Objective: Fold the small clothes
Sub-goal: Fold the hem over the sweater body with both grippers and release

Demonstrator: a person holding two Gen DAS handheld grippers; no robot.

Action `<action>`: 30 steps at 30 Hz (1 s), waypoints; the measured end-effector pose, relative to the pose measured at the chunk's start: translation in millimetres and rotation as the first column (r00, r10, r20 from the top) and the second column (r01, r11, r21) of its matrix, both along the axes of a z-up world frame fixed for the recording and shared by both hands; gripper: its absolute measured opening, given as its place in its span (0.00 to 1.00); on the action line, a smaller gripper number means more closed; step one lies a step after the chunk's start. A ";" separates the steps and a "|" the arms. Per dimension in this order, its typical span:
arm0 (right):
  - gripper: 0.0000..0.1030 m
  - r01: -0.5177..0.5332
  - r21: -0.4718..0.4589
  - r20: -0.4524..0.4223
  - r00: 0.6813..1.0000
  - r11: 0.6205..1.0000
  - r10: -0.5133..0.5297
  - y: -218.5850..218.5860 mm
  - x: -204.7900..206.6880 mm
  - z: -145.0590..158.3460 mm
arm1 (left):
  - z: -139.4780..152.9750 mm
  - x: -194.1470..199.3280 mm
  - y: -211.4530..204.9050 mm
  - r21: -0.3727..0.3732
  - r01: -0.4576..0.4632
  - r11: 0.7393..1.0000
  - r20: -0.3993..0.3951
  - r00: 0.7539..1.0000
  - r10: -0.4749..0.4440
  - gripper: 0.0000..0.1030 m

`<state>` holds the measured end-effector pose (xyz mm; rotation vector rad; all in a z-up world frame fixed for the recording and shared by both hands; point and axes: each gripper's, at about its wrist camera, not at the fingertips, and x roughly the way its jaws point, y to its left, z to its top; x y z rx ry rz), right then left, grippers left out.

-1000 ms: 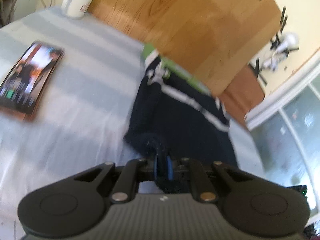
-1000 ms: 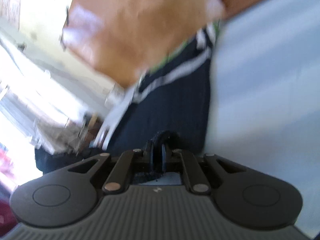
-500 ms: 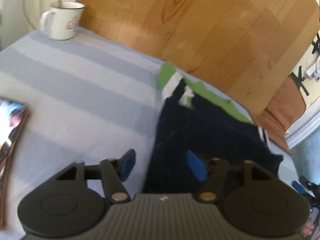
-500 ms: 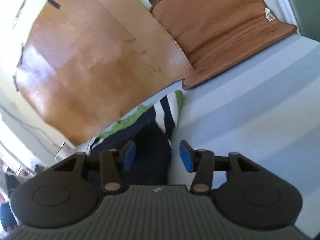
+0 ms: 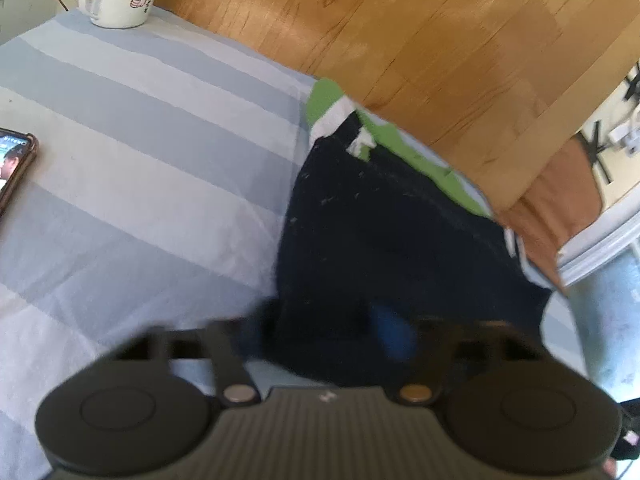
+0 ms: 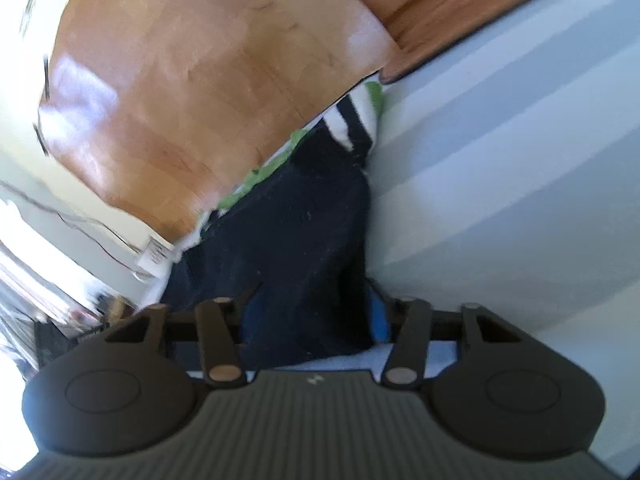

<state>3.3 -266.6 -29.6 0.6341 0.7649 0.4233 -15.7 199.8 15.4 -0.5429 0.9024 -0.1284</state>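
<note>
Now both tongs closing: left tongs (image 5: 326,330) and right tongs (image 6: 310,314) half-narrowed, each straddling the near hem of the dark shorts (image 5: 384,232), not yet pinching. Shorts lie on striped bedsheet (image 5: 140,152) by wooden headboard (image 5: 420,52). Risk: catching one layer only, or sheet too.

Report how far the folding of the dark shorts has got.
Done: the shorts lie on the striped cloth, apparently doubled once, green and white trim at the far edge. In hand: both grippers have just been closing, the left gripper and right gripper each straddling a near corner; a firm pinch is not yet clear. Left: lift that near edge, carry it over and flatten.
</note>
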 end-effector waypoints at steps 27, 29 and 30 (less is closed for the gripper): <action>0.31 0.060 -0.225 0.250 0.968 0.972 -0.002 -19.8 -52.5 55.4 | 50.3 -129.4 3.7 0.088 -0.001 0.996 0.226 0.974 -0.019 0.49; 0.33 -0.016 -0.216 0.252 0.965 0.976 0.072 9.9 -33.3 49.6 | 55.3 -118.1 -20.0 0.133 0.026 0.991 0.273 0.960 -0.062 0.50; 0.33 -0.049 -0.229 0.256 0.960 0.972 0.108 27.8 -22.9 45.4 | 56.1 -111.6 -32.6 0.168 0.045 0.985 0.289 0.953 -0.092 0.50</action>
